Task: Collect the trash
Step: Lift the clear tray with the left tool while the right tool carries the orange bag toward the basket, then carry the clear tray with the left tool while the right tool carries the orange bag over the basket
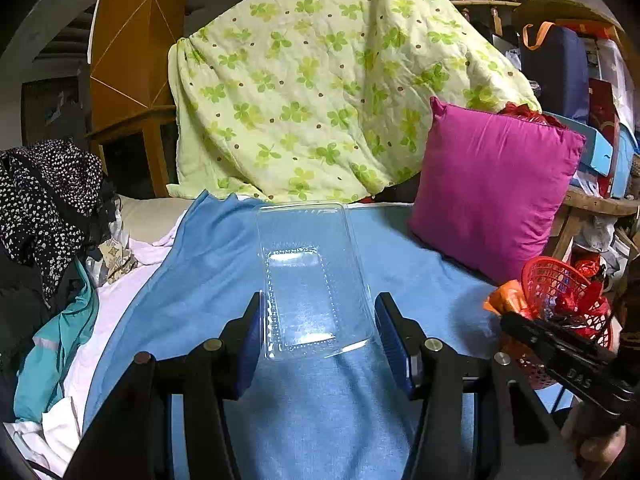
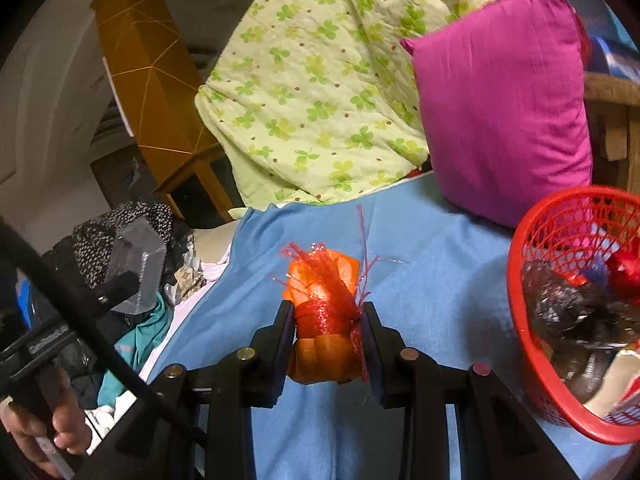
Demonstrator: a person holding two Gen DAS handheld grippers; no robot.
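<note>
Right wrist: basket (image 2: 516, 280) rim beside loaded tool (image 2: 326, 316)

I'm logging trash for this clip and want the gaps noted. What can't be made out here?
- Red basket: right wrist view, its far side is cut off by the frame edge; the contents are a blurred dark jumble.
- Orange bundle: its sides are hidden by the right gripper.
- Clear plastic tray: left wrist view, too transparent to tell whether the left gripper touches it.
</note>
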